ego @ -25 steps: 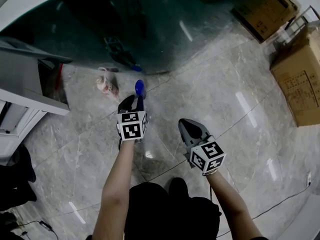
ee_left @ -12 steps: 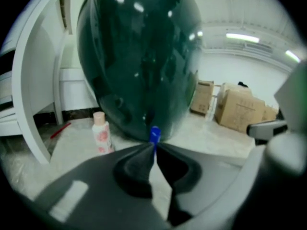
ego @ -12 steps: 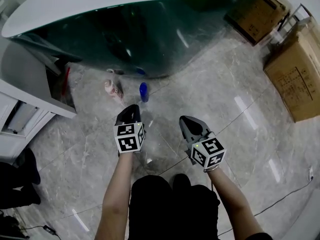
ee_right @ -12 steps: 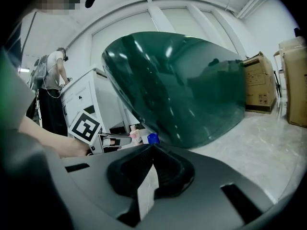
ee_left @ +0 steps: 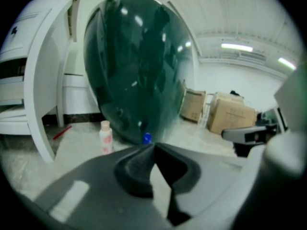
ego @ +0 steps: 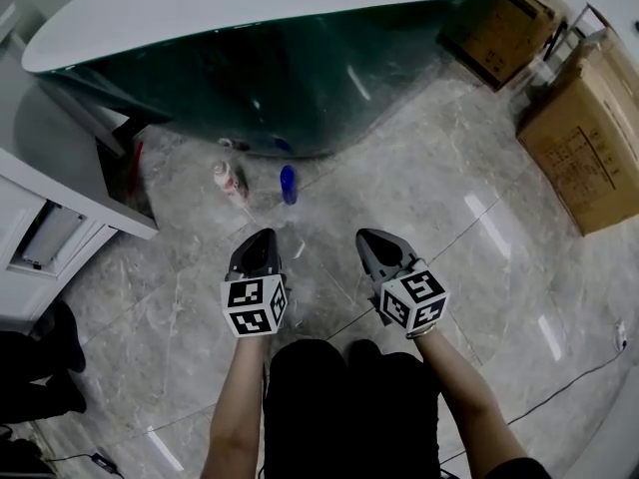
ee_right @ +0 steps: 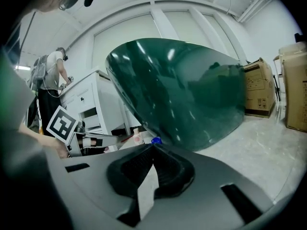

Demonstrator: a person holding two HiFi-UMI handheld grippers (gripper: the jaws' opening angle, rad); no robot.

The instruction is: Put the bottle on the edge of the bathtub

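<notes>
A blue bottle [ego: 288, 184] stands on the marble floor by the foot of the dark green bathtub [ego: 300, 78], whose white rim [ego: 250, 8] runs across the top. A pink-and-white bottle [ego: 229, 180] stands just left of it. My left gripper [ego: 262, 238] is shut and empty, a short way back from the blue bottle. My right gripper [ego: 368, 237] is beside it, also shut and empty. In the left gripper view the blue cap [ee_left: 147, 138] and the pink bottle [ee_left: 105, 137] show beyond the closed jaws. In the right gripper view the blue cap [ee_right: 156, 140] peeks over the jaws.
A white cabinet [ego: 40, 218] stands at the left with a red stick [ego: 133, 163] beside it. Cardboard boxes [ego: 579, 138] are stacked at the right. A cable [ego: 579, 377] lies on the floor at lower right. A person [ee_right: 50, 80] stands behind the cabinet.
My left gripper was around the blue bottle a second ago. It has let go, pulled back toward me and shut. The bottle stays on the floor. The right gripper barely moved.
</notes>
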